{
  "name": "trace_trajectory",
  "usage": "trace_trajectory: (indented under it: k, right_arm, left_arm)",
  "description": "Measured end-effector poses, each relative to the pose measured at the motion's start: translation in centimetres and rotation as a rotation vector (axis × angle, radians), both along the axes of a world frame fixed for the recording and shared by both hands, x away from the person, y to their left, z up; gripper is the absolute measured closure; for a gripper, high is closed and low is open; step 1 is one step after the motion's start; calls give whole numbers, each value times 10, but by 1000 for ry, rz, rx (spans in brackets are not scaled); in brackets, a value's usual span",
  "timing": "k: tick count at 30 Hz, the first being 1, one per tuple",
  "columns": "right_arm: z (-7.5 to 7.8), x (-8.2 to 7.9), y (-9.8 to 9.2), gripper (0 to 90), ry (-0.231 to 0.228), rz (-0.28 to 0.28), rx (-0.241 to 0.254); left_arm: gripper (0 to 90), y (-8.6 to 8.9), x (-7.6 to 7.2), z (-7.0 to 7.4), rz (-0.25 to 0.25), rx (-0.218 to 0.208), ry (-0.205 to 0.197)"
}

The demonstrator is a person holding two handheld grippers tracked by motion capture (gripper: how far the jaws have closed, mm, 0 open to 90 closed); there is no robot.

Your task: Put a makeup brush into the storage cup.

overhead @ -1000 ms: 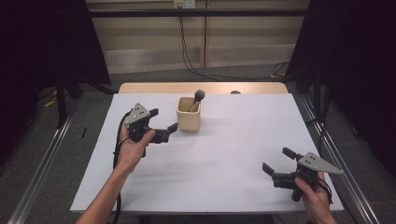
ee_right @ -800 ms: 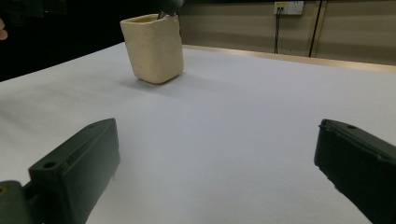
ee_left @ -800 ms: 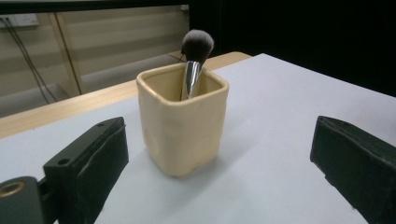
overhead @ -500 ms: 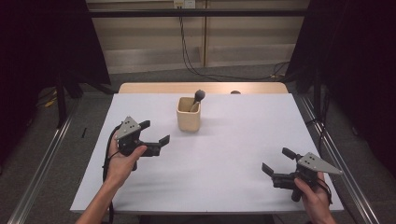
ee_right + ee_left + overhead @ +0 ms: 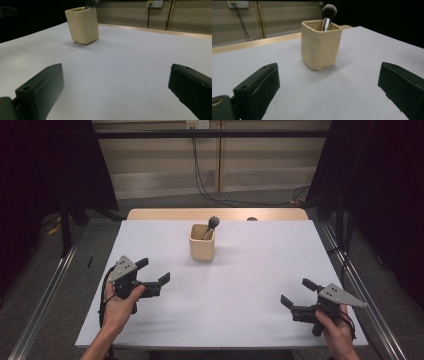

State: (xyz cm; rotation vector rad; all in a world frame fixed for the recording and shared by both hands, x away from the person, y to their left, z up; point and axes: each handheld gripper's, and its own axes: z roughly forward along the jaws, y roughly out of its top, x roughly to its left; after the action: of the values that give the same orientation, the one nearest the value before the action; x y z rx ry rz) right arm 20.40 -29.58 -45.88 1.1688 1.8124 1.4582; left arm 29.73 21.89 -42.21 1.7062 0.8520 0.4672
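Near the cup [image 5: 202, 248] with its brush [image 5: 212, 223] — both grippers' jaws spread, empty.

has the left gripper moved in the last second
Yes. The left gripper has drawn back from the cream cup toward the person's edge of the table; earlier it was right beside the cup.

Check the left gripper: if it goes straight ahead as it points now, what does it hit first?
Probably the cream cup with the brush in it. It sits just right of centre between the left gripper's open fingers, bare table before it. Depth is unclear; it could graze past.
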Motion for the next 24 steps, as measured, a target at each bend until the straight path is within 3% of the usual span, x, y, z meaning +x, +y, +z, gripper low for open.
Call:
trace_trajectory:
  k: [7, 12, 18, 24]
  right_arm:
    - [0, 0, 1, 0, 0, -2, 1]
    - [0, -1, 1, 0, -1, -2, -3]
    - [0, -1, 1, 0, 0, -3, -3]
    - [0, -1, 1, 0, 0, -4, -1]
  left_arm:
    - [35, 11, -17, -2, 5, 16, -26]
    - [35, 19, -24, -8, 25, 9, -9]
    - [35, 26, -35, -13, 26, 35, -10]
    - [35, 28, -45, -18, 33, 12, 14]
